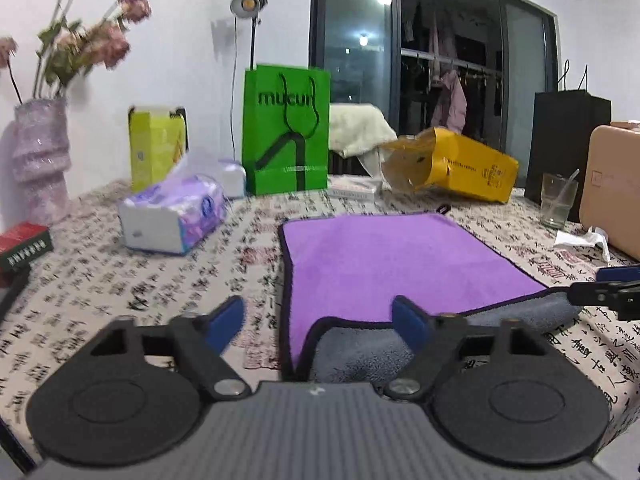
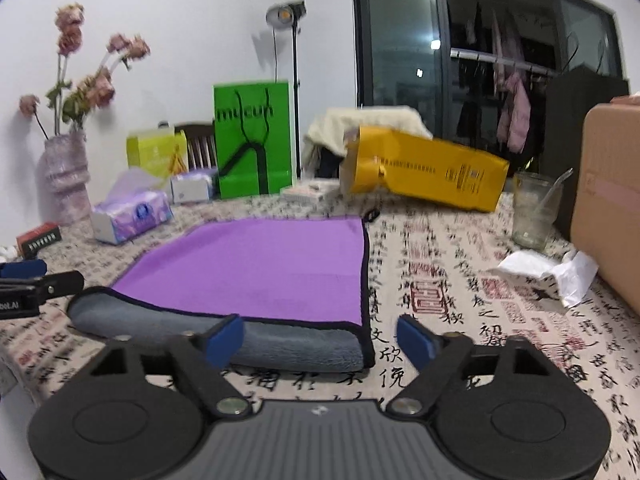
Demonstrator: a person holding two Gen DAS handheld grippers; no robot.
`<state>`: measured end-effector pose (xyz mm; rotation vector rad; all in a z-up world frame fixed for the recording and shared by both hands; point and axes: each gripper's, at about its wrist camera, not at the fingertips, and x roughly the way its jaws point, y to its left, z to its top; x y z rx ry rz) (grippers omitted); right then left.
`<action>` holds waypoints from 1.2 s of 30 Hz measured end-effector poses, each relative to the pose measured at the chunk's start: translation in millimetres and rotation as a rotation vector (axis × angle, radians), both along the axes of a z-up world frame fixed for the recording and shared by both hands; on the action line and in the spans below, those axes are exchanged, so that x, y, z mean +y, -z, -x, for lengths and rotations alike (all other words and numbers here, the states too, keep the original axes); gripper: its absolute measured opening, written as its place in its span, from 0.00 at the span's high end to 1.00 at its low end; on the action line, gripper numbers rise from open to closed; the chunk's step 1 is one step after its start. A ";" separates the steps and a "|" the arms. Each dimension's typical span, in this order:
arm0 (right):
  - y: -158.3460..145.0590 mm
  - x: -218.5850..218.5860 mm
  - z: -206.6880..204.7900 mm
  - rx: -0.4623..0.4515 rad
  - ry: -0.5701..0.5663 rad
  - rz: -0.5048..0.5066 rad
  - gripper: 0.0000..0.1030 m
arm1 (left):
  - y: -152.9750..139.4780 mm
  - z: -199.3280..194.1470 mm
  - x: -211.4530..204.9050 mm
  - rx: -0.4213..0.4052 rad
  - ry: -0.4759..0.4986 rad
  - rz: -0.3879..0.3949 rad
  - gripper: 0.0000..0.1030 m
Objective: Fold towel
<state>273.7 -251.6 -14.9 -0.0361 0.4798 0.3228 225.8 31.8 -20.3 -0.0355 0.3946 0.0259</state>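
A purple towel [image 1: 380,264] with a dark hem lies flat on the table; its near edge is rolled over and shows the grey underside [image 1: 360,348]. It also shows in the right wrist view [image 2: 260,268], grey fold [image 2: 240,332] at the front. My left gripper [image 1: 318,320] is open and empty, its jaws straddling the near left corner of the towel. My right gripper [image 2: 320,338] is open and empty over the near right corner. The right gripper's tip shows in the left wrist view [image 1: 612,292]; the left one's in the right wrist view [image 2: 36,280].
Calligraphy-print tablecloth [image 2: 440,300]. Tissue pack [image 1: 172,216], vase with flowers [image 1: 40,160], red box [image 1: 24,244], green bag [image 1: 286,132], yellow bag [image 1: 452,164], glass with straw [image 2: 534,208], crumpled paper [image 2: 552,272], tan box [image 2: 608,200], black bag [image 1: 568,140].
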 end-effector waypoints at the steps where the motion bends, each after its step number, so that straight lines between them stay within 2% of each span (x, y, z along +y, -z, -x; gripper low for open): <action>1: 2.0 0.8 -7.5 0.018 -0.006 0.012 0.33 | 2.2 -4.3 1.1 0.017 0.001 0.011 0.31; 2: 4.4 1.5 -14.5 0.033 -0.010 0.023 0.36 | 4.6 -8.5 2.8 0.037 0.000 0.024 0.35; 4: 8.7 2.1 -26.5 0.062 -0.012 0.044 0.39 | 9.3 -14.4 5.4 0.086 0.007 0.039 0.52; 5: 11.2 2.1 -31.7 0.078 -0.019 0.053 0.43 | 11.4 -16.2 6.3 0.106 0.015 0.045 0.57; 7: 14.8 0.7 -38.3 0.102 -0.032 0.058 0.54 | 15.3 -18.7 7.8 0.143 0.035 0.056 0.78; 9: 16.8 -0.3 -41.0 0.116 -0.043 0.060 0.75 | 16.6 -17.6 8.4 0.141 0.037 0.061 0.87; 10: 17.1 -0.2 -41.0 0.115 -0.044 0.066 0.78 | 15.9 -17.2 8.5 0.141 0.039 0.060 0.94; 12: 15.9 0.5 -40.5 0.107 -0.048 0.069 0.93 | 12.2 -17.1 10.2 0.137 0.043 0.075 0.94; 25: 3.8 0.8 -60.2 0.044 -0.065 0.072 0.93 | -12.4 -44.1 11.7 0.082 0.016 0.078 0.94; 36: -10.1 14.1 -117.3 -0.005 -0.111 0.114 0.94 | -33.3 -103.5 16.0 0.062 0.024 0.051 0.94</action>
